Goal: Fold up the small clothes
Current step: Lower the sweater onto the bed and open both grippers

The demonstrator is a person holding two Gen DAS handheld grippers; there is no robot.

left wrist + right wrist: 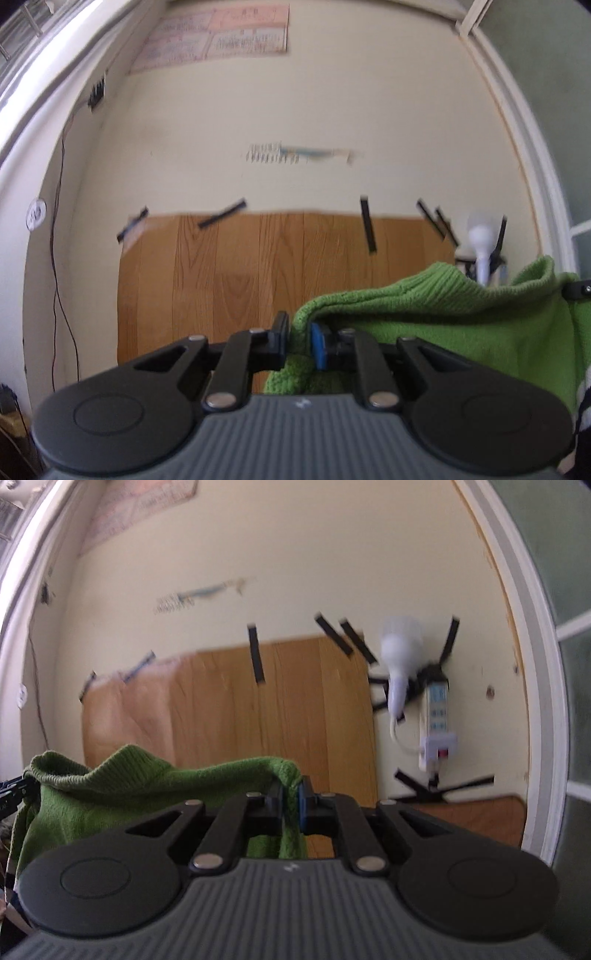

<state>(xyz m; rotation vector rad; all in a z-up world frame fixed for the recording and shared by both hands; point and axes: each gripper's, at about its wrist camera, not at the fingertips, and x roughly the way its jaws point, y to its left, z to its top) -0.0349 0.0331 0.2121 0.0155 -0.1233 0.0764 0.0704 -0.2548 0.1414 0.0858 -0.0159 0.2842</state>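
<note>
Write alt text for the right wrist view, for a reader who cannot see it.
The right gripper is shut on the edge of a green knit garment, which stretches away to the left, held up in front of a cream wall. Behind it, a wood-grain panel is fixed to the wall with black tape strips, beside a white power strip.

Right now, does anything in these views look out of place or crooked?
The green knit garment hangs normally between the left gripper and right gripper. The odd part is behind: a power strip and wood-grain sheet stuck to the wall with crooked black tape.
</note>
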